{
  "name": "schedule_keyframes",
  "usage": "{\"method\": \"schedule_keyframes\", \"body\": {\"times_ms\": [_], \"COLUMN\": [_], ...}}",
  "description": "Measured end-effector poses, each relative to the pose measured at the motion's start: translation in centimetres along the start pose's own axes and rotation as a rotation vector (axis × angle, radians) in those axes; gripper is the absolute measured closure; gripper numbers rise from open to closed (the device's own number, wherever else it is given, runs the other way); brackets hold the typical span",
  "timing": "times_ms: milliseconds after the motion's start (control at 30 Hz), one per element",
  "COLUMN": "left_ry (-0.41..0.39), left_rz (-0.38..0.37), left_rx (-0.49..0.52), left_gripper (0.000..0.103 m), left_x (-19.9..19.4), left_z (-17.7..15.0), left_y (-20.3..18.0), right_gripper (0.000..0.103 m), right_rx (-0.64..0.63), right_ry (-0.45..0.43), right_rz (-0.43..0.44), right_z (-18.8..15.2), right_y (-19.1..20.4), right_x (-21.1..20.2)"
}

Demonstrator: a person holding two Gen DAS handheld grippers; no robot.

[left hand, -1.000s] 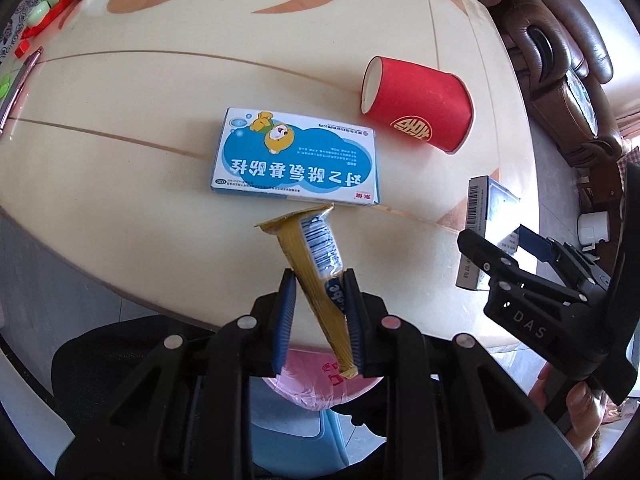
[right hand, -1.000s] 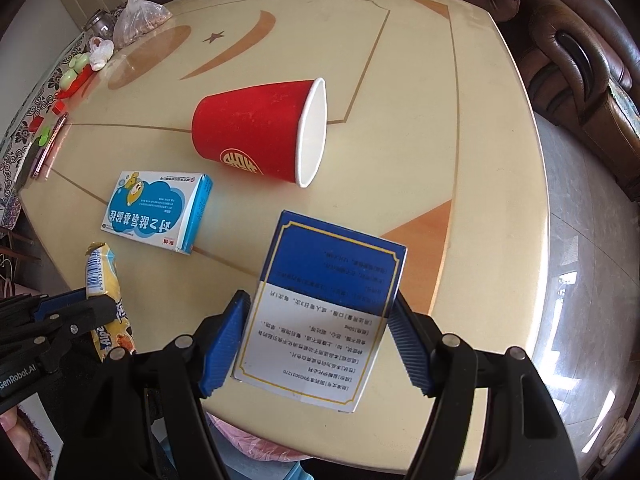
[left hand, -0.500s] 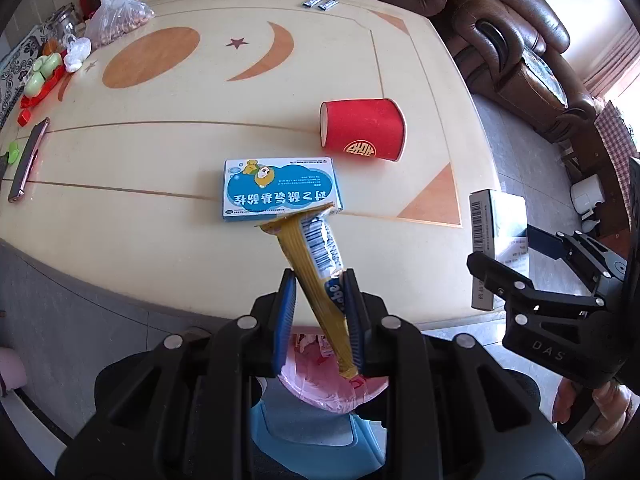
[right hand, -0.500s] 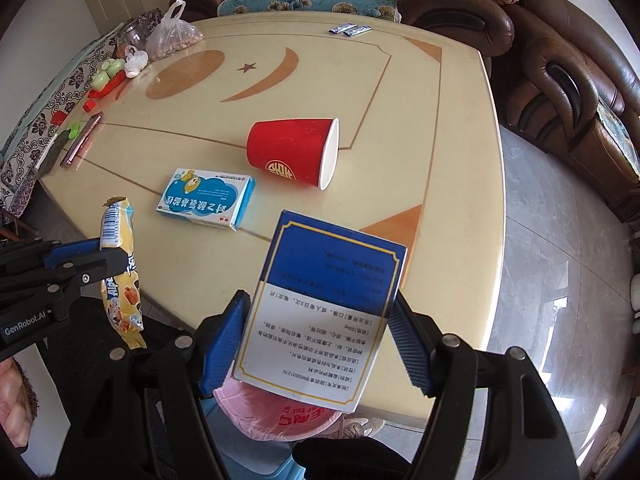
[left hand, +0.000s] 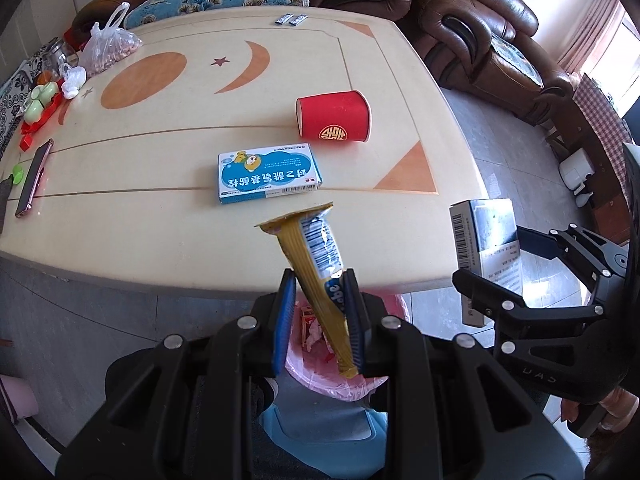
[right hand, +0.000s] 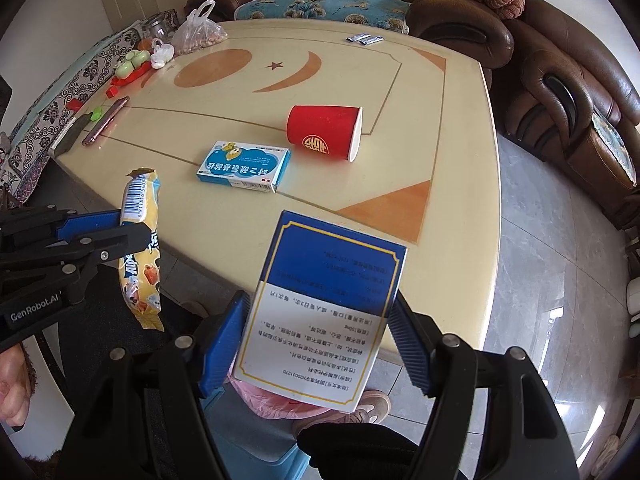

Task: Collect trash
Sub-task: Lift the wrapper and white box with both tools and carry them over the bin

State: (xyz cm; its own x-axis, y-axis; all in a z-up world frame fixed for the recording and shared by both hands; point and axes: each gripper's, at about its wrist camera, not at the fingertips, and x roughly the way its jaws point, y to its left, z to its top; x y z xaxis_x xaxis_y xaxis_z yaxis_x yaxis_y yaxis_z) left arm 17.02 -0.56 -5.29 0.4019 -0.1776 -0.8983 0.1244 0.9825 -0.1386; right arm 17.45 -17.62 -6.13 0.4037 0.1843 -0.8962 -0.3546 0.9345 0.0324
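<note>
My left gripper (left hand: 318, 320) is shut on a yellow snack wrapper (left hand: 316, 256), held upright off the near edge of the table. The same wrapper (right hand: 140, 236) shows at the left of the right wrist view. My right gripper (right hand: 316, 340) is shut on a blue and white carton (right hand: 324, 304), also seen as the carton (left hand: 486, 248) at the right of the left wrist view. Below both grippers sits a bin with a pink liner (left hand: 320, 364), holding some scraps. On the table lie a red paper cup (left hand: 334, 120) on its side and a light blue medicine box (left hand: 268, 172).
The cream table (left hand: 200, 80) has a phone (left hand: 34, 180), a plastic bag (left hand: 110, 48), small toys (left hand: 40, 100) at its far left and two sachets (left hand: 292, 20) at the back. Brown sofas (right hand: 560, 100) stand behind and to the right. Tiled floor (right hand: 560, 240) lies right.
Both grippers have risen and pulled back from the table with their items still held. The pink-lined bin has come into view beneath them, and more of the table shows.
</note>
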Motion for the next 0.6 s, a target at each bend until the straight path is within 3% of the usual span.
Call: {"method": "schedule_keyframes", "body": {"times_ms": [600], "left_ry": [0.06], "left_rz": [0.003], "left_rx": [0.071], "left_gripper": [0.078], "left_x": [4.3], "left_z": [-6.2], "left_y": [-0.9], "right_gripper": [0.035], "right_rx": [0.06], "right_ry": [0.025], "right_rz": [0.032], "right_z": [-6.2], "right_y": [1.6], "right_x": [3.0]}}
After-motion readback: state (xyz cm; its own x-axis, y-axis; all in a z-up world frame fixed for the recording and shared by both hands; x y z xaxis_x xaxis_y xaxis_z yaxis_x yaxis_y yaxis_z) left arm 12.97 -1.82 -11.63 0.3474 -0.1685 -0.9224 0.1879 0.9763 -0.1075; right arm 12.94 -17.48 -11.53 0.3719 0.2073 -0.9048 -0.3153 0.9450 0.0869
